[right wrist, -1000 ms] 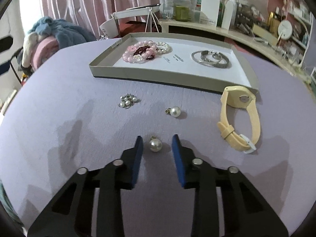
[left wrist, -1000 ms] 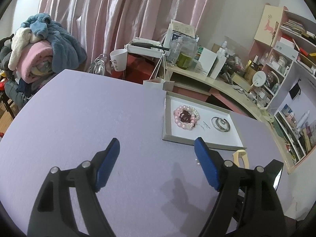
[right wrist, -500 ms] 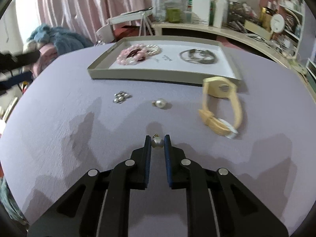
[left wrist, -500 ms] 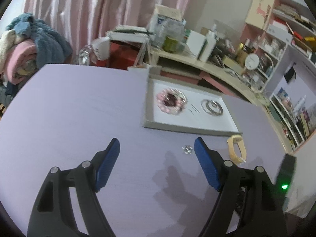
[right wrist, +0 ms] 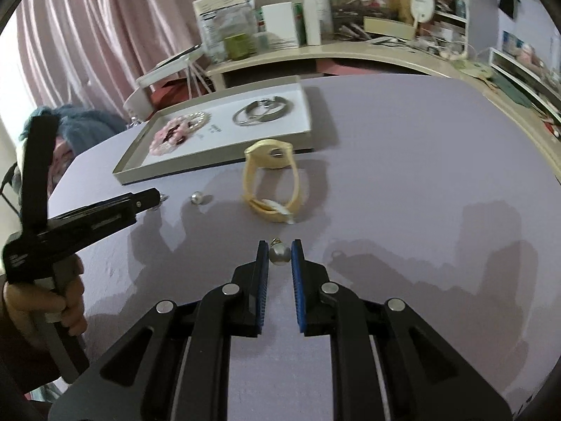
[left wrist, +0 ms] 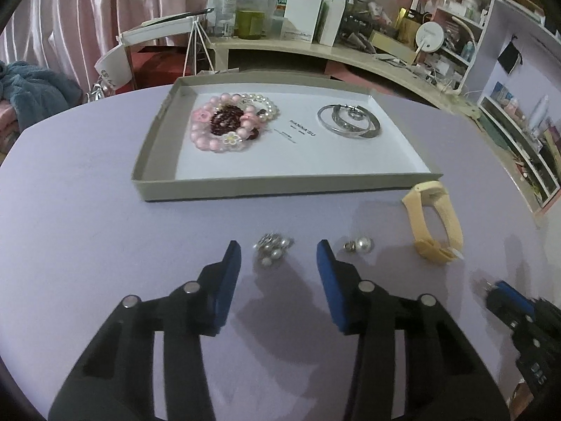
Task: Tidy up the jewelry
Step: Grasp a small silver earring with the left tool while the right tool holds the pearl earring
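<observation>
My right gripper (right wrist: 279, 253) is shut on a pearl earring (right wrist: 279, 254), held just above the purple table. My left gripper (left wrist: 278, 258) is open, its blue fingers either side of a silver pearl cluster (left wrist: 272, 248) on the table. A second pearl earring (left wrist: 361, 244) lies just right of it, also in the right wrist view (right wrist: 197, 197). A cream watch strap (left wrist: 436, 221) (right wrist: 272, 179) lies in front of the grey tray (left wrist: 280, 186) (right wrist: 196, 166). The tray holds pink and pearl bead bracelets (left wrist: 228, 122) and silver bangles (left wrist: 349, 124).
The purple table's (left wrist: 87, 228) right edge borders a cluttered curved shelf (left wrist: 350, 52) with bottles and boxes. A white stand and pink curtain (left wrist: 70, 17) are behind the tray. The right gripper shows at the left wrist view's lower right (left wrist: 505, 298).
My right gripper shut on the pearl earring and lifted it off to the right. My left gripper came down and forward to straddle the pearl cluster.
</observation>
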Motion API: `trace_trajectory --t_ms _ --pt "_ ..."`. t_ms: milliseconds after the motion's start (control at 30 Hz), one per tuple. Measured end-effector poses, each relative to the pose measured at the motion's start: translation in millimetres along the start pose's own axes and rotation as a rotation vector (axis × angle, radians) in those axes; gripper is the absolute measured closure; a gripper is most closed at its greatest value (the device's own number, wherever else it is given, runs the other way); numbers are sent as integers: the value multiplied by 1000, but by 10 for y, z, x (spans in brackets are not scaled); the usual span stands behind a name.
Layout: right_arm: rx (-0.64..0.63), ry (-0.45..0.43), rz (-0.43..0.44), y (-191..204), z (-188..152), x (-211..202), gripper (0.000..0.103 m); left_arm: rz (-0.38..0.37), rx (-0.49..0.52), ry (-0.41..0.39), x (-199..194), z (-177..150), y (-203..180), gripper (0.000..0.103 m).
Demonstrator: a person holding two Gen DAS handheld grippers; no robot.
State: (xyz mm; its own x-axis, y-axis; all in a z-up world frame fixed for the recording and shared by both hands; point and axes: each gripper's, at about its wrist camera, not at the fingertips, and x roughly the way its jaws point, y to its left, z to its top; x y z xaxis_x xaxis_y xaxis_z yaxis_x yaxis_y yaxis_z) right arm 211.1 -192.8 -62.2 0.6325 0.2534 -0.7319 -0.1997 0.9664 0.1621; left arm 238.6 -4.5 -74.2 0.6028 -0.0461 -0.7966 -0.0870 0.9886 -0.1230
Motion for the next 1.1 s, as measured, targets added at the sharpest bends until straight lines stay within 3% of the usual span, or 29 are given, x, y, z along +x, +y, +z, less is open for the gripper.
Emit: trace_trajectory --t_ms 167,267,600,1100 --pt "37 -1 -12 -126 -2 -18 89 27 21 23 159 37 -45 73" --pt "42 -8 -14 -157 13 -44 89 48 44 6 179 32 -79 91" --pt "29 -58 4 -119 118 -175 89 -16 26 -14 5 -28 80 97" --pt "-32 -196 76 160 616 -387 89 -110 24 -196 -1155 375 253 97"
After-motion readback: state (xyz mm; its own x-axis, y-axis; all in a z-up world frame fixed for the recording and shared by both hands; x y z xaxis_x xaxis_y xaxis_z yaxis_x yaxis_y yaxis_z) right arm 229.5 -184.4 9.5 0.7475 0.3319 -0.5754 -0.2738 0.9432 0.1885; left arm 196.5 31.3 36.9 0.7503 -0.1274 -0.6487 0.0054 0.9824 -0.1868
